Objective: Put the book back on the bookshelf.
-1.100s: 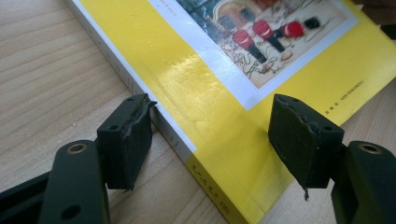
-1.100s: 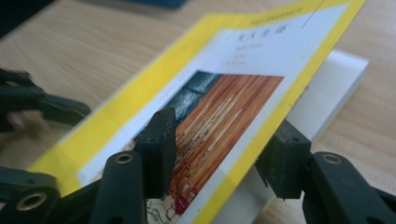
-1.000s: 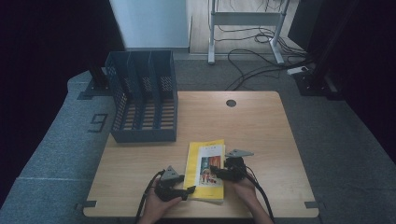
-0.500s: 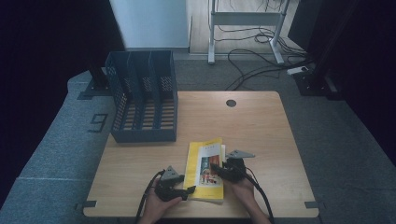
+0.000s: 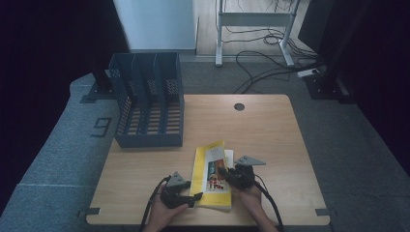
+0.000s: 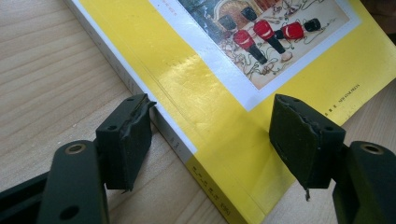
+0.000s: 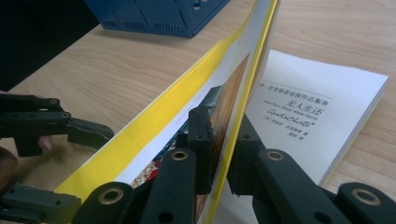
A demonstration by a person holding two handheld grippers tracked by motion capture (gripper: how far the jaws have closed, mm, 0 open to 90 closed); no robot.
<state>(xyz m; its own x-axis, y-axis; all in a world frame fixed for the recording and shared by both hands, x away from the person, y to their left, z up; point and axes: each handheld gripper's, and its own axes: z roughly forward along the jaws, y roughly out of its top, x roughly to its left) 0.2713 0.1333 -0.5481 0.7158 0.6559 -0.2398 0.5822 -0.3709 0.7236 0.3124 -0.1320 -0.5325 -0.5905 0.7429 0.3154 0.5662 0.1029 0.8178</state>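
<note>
Both grippers are black. The left gripper (image 5: 197, 197) has worn rubber pads (image 6: 127, 140); the right gripper (image 5: 221, 173) carries a grey three-cornered plate (image 5: 249, 160). Brass-ringed pivots (image 7: 180, 155) dot the right gripper's arms, black cables (image 5: 267, 203) trailing

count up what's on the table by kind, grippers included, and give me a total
Books: 1, the yellow book, its cover lifted by the right gripper
File racks: 1, the blue file rack
Grippers: 2, the right one and the left gripper, open at the book's spine edge
Total: 4

Yellow book (image 5: 212, 175) between hand-held grippers — left (image 5: 196, 198), right (image 5: 222, 172).
</note>
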